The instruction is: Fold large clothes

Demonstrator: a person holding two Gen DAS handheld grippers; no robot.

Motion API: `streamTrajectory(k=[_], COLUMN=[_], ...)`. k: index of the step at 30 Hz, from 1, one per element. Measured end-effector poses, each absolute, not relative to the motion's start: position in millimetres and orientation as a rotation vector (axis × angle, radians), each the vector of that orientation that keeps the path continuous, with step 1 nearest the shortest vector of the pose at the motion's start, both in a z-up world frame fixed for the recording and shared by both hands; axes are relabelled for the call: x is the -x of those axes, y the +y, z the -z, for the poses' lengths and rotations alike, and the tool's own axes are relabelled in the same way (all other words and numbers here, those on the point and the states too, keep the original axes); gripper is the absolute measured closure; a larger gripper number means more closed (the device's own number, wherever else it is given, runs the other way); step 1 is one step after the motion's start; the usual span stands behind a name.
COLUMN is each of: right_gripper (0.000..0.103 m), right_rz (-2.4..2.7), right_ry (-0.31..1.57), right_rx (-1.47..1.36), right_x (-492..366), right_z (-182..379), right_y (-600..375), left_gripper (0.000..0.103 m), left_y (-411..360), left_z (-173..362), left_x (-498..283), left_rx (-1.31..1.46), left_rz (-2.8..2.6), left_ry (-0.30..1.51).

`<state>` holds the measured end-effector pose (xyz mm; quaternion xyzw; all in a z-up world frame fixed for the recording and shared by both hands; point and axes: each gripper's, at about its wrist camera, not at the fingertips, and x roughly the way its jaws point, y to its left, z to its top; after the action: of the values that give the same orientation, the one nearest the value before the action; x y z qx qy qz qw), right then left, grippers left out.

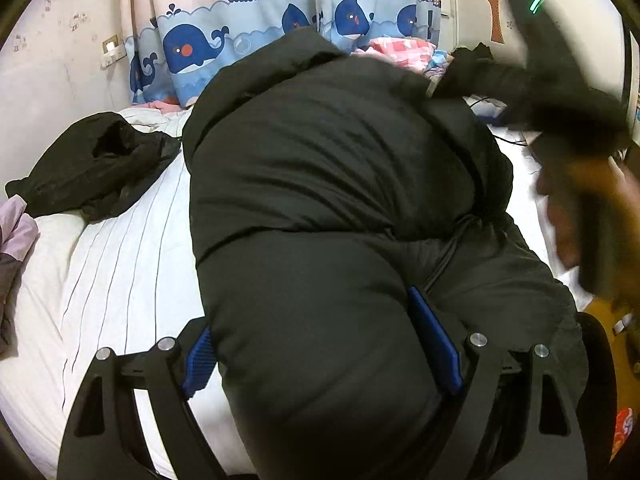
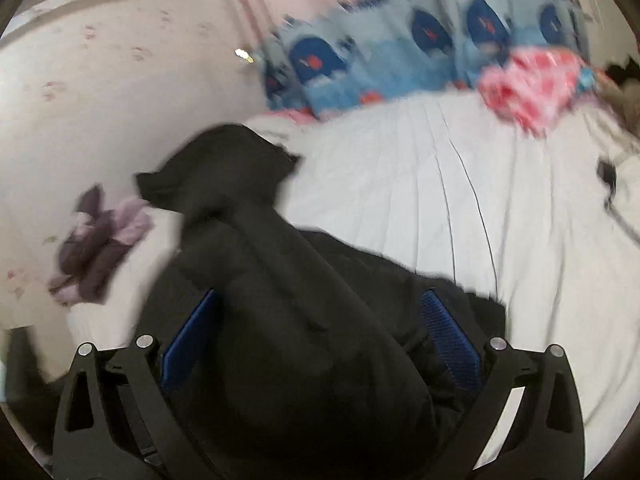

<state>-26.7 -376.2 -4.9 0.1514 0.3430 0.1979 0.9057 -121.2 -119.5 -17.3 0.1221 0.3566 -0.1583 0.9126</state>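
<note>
- On the bed (image 1: 120,264), white sheet with thin dark stripes, a bulky black padded jacket (image 1: 328,184) is laid out; it runs from the near edge up toward the whale-print curtain (image 1: 208,52).
- Left tool (image 1: 324,356): jaws are spread wide, and a thick padded fold of the jacket is wedged between the blue pads (image 1: 434,340). Both pads are seen touching the fabric, so it is read as clamped on the jacket.
- The jacket bulk is located directly ahead of and above the left tool, filling the centre of the left wrist view; the bed is exposed to the left of it.
- Right tool (image 2: 320,344): jaws are also wide apart, with black jacket fabric (image 2: 288,320) bunched between the pads (image 2: 450,340). The left pad is pressed against the cloth; contact at the right pad looks likely, but the view is motion-blurred. Taken as a grip on the jacket.
- In the right wrist view a narrower part of the jacket is stretched away from the tool, up and left, ending near the bed edge.
- A second dark garment (image 1: 96,168) is seen crumpled on the bed, left of the jacket and apart from it.
- A purple-grey cloth (image 2: 100,240) is left at the bed's left edge.
- A pink checked fabric (image 2: 532,80) is piled at the far side by the curtain.
- A blurred dark device and a hand (image 1: 576,208) are seen at the right of the left wrist view.
</note>
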Motion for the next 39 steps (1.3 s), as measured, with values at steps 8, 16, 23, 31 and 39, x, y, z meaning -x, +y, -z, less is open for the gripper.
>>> streamTrajectory(k=[8, 16, 23, 31, 39], right_gripper=[0.006, 0.006, 0.006, 0.006, 0.006], right_rz=[-0.281, -0.144, -0.158, -0.424, -0.293], right_ry=[0.805, 0.714, 0.719, 0.813, 0.799], right_rx=[-0.361, -0.258, -0.598, -0.495, -0.054], right_x=[-4, 48, 40, -26, -3], right_z=[76, 51, 103, 87, 75], right_y=[-412, -438, -424, -306, -295], left_gripper=[0.018, 0.017, 0.017, 0.021, 0.009], left_y=[-129, -33, -46, 17, 14], left_z=[17, 5, 36, -21, 48], left_x=[116, 75, 49, 63, 58], left_rx=[-0.254, 0.254, 0.401, 0.137, 0.113], left_rz=[0.394, 0.485, 0.622, 0.365, 0.313], left_ry=[0.757, 0.821, 0.874, 0.774, 0.863])
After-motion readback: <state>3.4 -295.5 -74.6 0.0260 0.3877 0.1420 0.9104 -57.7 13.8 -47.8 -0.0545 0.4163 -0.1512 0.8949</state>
